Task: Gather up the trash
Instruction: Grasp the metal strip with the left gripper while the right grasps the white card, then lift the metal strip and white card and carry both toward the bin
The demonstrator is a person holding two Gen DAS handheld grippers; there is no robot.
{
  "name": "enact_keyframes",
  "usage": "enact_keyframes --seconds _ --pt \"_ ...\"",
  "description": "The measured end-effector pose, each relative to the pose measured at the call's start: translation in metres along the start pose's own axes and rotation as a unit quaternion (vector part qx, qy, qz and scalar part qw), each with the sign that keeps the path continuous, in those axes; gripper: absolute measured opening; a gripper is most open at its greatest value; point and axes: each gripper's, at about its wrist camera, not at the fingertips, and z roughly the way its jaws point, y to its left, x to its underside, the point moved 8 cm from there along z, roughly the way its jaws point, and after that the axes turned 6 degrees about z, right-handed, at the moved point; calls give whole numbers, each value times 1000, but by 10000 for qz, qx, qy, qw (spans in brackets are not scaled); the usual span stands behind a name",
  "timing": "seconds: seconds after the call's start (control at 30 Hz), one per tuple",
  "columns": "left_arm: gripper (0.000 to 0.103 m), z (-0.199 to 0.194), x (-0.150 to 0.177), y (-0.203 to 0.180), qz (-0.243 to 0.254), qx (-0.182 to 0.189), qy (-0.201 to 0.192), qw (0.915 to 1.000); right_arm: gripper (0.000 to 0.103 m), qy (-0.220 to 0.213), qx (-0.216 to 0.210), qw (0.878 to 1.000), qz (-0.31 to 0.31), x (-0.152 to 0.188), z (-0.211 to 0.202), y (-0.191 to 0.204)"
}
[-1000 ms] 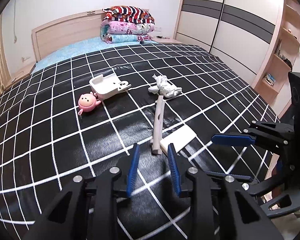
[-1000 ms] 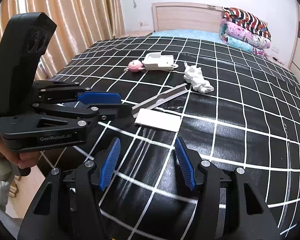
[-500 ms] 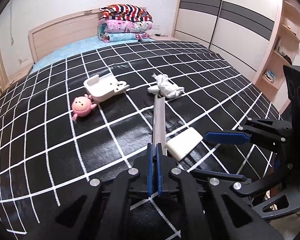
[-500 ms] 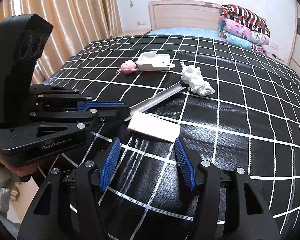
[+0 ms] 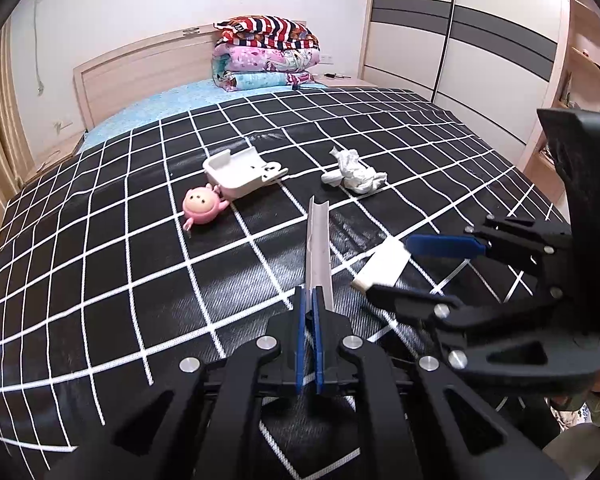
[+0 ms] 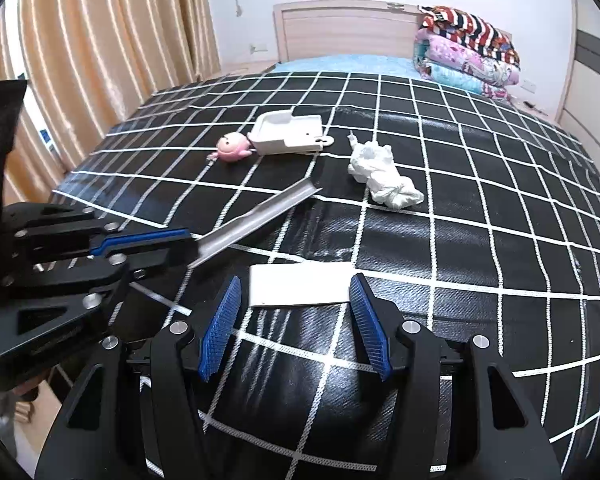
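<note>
**Left wrist: strip pinched, card between the other fingers**

Left wrist view shows the left gripper (image 5: 308, 304) clenched on the near end of a long grey strip (image 5: 318, 248), whose far end points toward a crumpled tissue (image 5: 354, 172) on the black checked bedspread (image 5: 100, 260). Just right of the strip lies a flat white card (image 5: 384, 266), with the right gripper (image 5: 404, 268) around it. Farther up the bed sit a white plastic tray (image 5: 240, 172) and, touching its near corner, a pink round toy (image 5: 202, 208).

Right wrist view shows the right gripper (image 6: 294, 300) spread wide, its blue pads (image 6: 220, 328) either side of the card (image 6: 300, 284); whether they touch it cannot be told. The left gripper (image 6: 180, 246) holds the strip (image 6: 260, 216) at its near end. The tissue (image 6: 384, 178) lies well apart from the card, beyond it and to the right. Folded quilts (image 6: 466, 52) are stacked by the headboard (image 6: 340, 28).
</note>
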Motion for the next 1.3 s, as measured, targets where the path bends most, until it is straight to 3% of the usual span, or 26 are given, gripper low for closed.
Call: enact_keyframes --seconds 0.37,0.47,0.73,0.8,0.87,1.3 --pt "3 -11 10 -2 -73 4 -39 10000 57 -96 134 9991 -393 -3 -3 0" --pt "3 -16 11 -2 -102 7 -68 9999 67 -209 267 9977 -583 -8 -5 -3" --pt "3 -24 12 0 -178 21 -114 9998 67 -9 56 9971 -762 -2 8 -1" --pt "3 -25 13 0 -184 19 -119 9998 66 -17 62 9969 -786 -2 8 -1" --pt "3 -27 13 0 -197 10 -133 9997 57 -30 11 9969 -789 -3 7 0" --pt "3 -55 17 -5 -277 -5 -398 9988 57 -213 -141 9970 -726 1 -15 6"
